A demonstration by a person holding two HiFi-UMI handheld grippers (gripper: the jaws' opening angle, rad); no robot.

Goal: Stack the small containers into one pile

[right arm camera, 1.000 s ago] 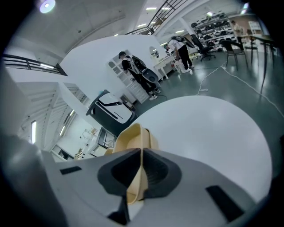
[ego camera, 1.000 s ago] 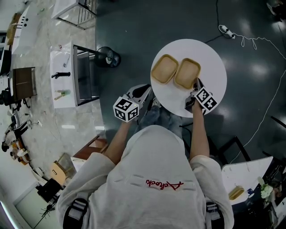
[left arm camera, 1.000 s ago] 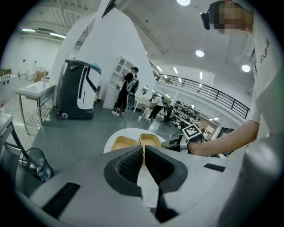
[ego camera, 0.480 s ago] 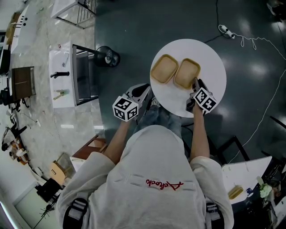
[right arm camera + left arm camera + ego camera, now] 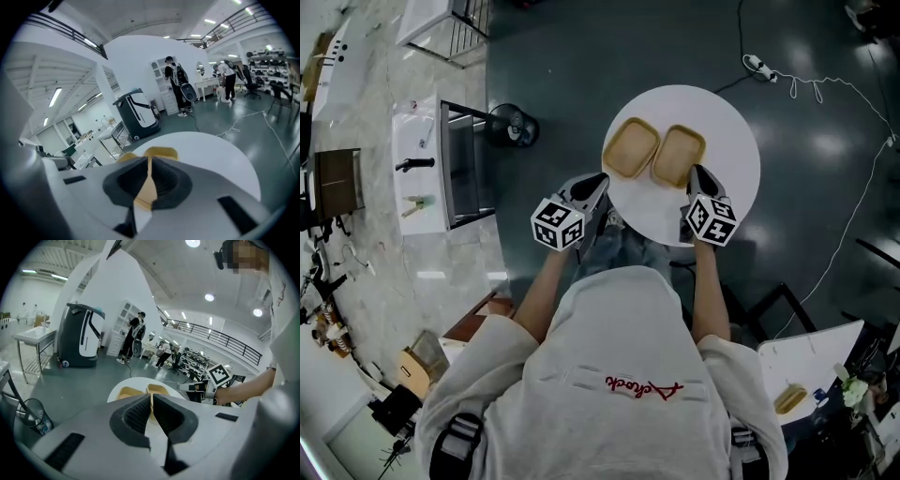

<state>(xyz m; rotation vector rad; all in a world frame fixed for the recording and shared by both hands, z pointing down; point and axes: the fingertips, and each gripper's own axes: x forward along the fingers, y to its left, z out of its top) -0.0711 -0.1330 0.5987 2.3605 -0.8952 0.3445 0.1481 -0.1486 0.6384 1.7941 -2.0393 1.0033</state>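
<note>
- The left container (image 5: 629, 148) and the right container (image 5: 678, 156), both tan, lie just beside each other, unstacked, on the round white desk (image 5: 727, 127).
- The right gripper (image 5: 694, 172) is at the right container's near rim; its jaws have just been closing and now pinch that rim between them.
- The left gripper (image 5: 599, 179) hangs at the desk's near-left edge, jaws clenched on nothing.

Both forearms reach forward and down, the left gripper (image 5: 596, 184) held shut and empty at the near left edge of the table (image 5: 727, 131), while the right gripper (image 5: 697, 174), at its near right edge, has jaws that have just been closing and now pinch the thin wall of the right container (image 5: 678, 156).
</note>
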